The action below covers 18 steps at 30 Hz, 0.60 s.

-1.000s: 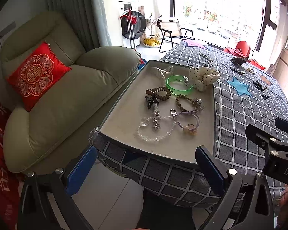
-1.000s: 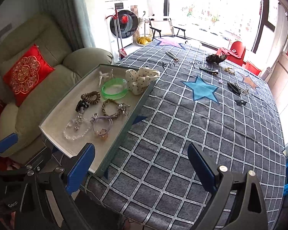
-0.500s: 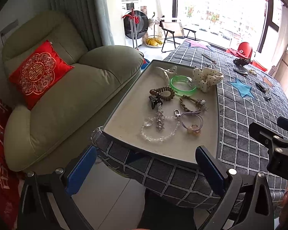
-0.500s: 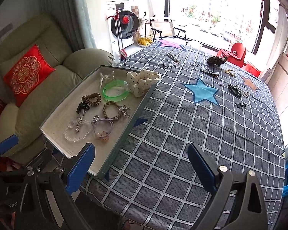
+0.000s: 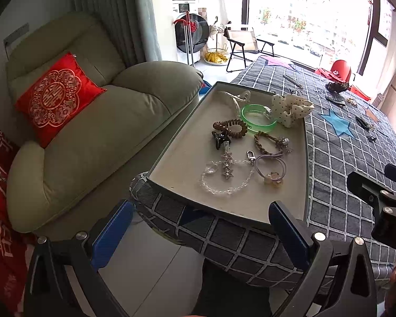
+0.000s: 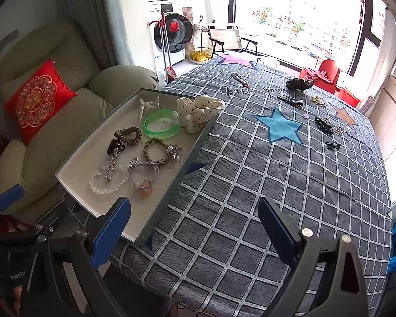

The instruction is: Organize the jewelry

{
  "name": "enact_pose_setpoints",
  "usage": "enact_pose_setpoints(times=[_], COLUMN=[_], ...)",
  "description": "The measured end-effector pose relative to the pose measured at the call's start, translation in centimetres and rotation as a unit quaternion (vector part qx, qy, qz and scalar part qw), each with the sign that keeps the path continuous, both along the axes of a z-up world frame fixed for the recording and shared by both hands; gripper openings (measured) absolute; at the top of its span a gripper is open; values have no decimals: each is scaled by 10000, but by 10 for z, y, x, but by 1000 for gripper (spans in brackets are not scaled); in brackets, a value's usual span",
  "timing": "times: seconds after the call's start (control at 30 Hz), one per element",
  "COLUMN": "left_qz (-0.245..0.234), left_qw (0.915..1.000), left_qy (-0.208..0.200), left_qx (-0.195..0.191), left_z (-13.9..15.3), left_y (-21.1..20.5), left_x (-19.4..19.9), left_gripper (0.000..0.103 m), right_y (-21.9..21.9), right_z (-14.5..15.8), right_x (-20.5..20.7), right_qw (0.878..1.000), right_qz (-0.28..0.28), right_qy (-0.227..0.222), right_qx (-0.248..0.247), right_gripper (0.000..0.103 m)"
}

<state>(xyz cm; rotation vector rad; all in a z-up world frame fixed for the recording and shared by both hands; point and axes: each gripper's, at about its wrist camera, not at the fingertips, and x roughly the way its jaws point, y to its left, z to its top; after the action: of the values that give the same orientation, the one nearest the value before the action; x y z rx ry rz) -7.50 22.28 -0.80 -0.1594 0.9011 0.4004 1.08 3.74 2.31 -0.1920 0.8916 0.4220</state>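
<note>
A grey tray point(image 5: 177, 142) point(image 6: 169, 200) sits at the near left corner of the checked table point(image 6: 250, 190). In it lie a green bangle point(image 5: 258, 117) point(image 6: 161, 124), a dotted white scrunchie point(image 5: 290, 109) point(image 6: 198, 111), a brown coil tie point(image 5: 231, 128), a clear bead bracelet point(image 5: 224, 179) point(image 6: 105, 182) and a purple hair tie point(image 5: 270, 170) point(image 6: 145, 174). Several dark clips and ties point(image 6: 323, 125) lie loose at the table's far right. My left gripper point(image 5: 200, 231) is open, below the tray's near edge. My right gripper point(image 6: 194, 224) is open above the near table.
A beige armchair point(image 5: 92, 132) with a red cushion point(image 5: 55, 97) stands left of the table. Behind are a washing machine point(image 6: 171, 31), a folding chair point(image 6: 229, 39) and a bright window. A red seat point(image 6: 327, 72) stands past the table's far edge.
Both grippers have drawn slightly nearer the tray and table; the view has shifted a little. Both stay open and hold nothing.
</note>
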Motion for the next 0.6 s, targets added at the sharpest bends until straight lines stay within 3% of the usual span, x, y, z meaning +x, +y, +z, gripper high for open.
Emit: enact_pose_setpoints(times=[0.6], left_qz=[49], left_qw=[10000], left_qy=[17], left_qx=[-16], left_z=[-1], left_y=[3], left_x=[-1], left_gripper=[103], right_y=[1], right_z=[-2], right_x=[-1], right_qw=[10000], right_qz=[9], right_qy=[13], right_qx=[-1], right_gripper=[98])
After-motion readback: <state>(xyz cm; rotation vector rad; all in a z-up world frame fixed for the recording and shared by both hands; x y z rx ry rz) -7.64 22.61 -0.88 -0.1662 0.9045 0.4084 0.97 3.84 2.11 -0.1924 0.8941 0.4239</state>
